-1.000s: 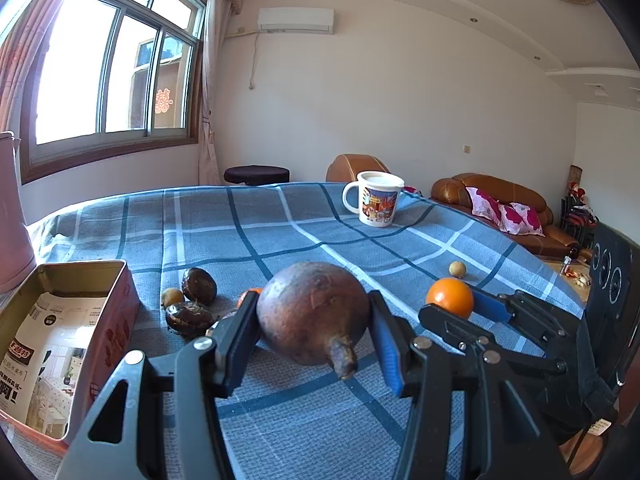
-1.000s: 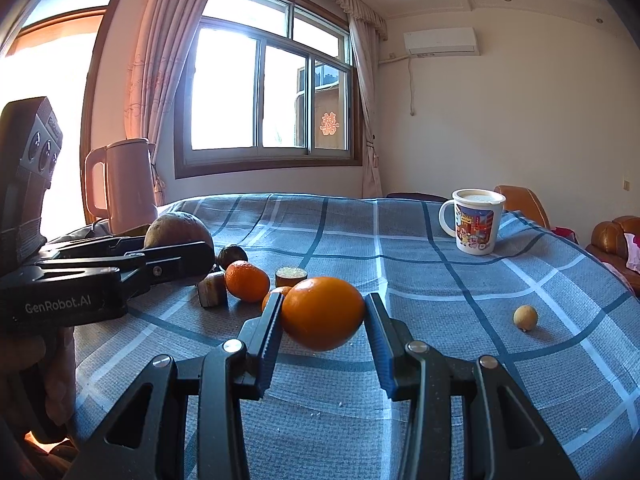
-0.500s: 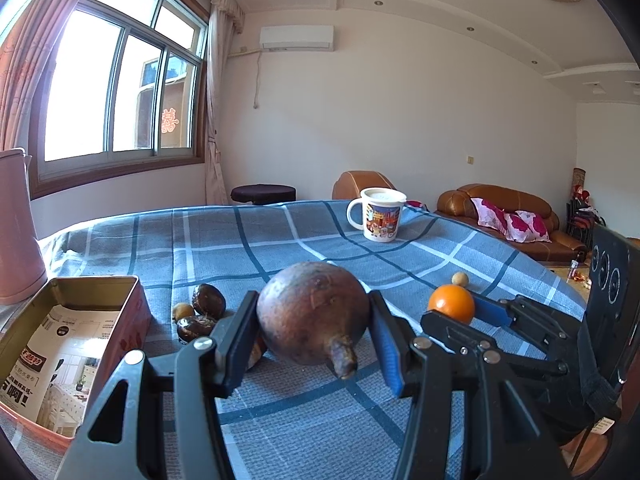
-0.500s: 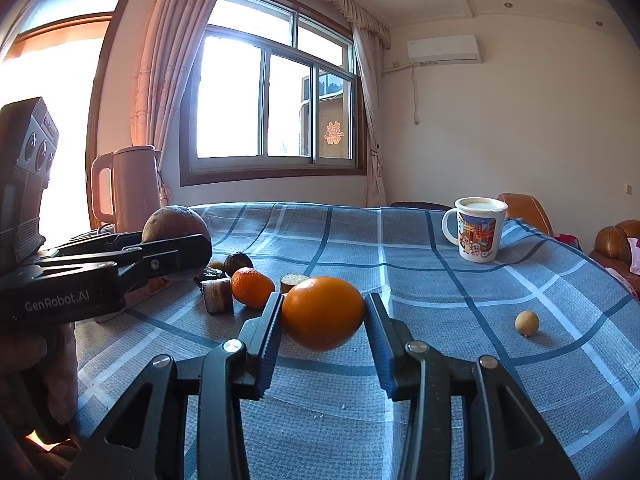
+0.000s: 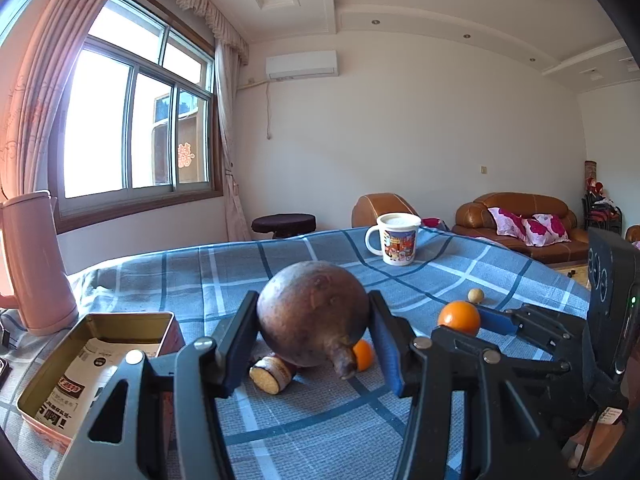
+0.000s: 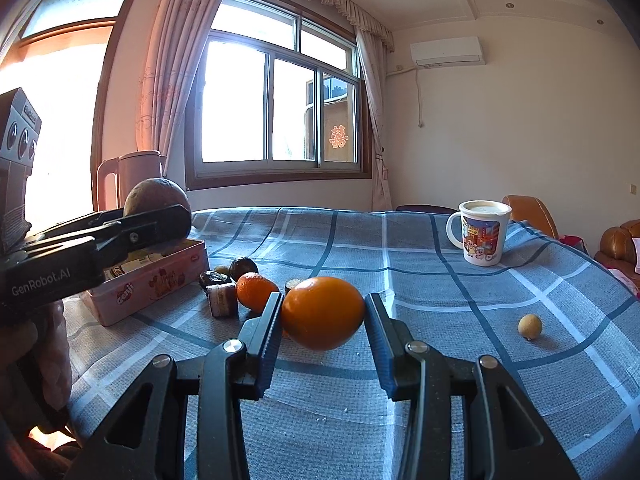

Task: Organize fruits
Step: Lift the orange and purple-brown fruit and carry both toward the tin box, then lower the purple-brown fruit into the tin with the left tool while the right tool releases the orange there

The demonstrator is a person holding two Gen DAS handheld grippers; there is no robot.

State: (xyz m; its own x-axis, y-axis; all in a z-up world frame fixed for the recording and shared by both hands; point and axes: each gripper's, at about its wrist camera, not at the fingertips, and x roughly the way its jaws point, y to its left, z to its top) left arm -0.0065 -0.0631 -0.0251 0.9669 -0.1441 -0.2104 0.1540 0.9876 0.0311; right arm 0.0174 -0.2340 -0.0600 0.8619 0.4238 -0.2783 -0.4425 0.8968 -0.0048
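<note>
A round brown fruit [image 5: 312, 312] is clamped in the left gripper [image 5: 312, 332] and an orange [image 6: 322, 312] in the right gripper [image 6: 320, 328], the tin [image 5: 92, 364] lying left below, so either could be dropped if squeezed unevenly.

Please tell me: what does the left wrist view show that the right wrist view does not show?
Only the left wrist view: the tin's open inside with printed paper, and the sofa with pink cushions.
Only the right wrist view: the tin's pink side, and two dark fruits beside it.
Both: the brown fruit in the left gripper, the orange in the right gripper, the mug, the small round fruit, the kettle.
</note>
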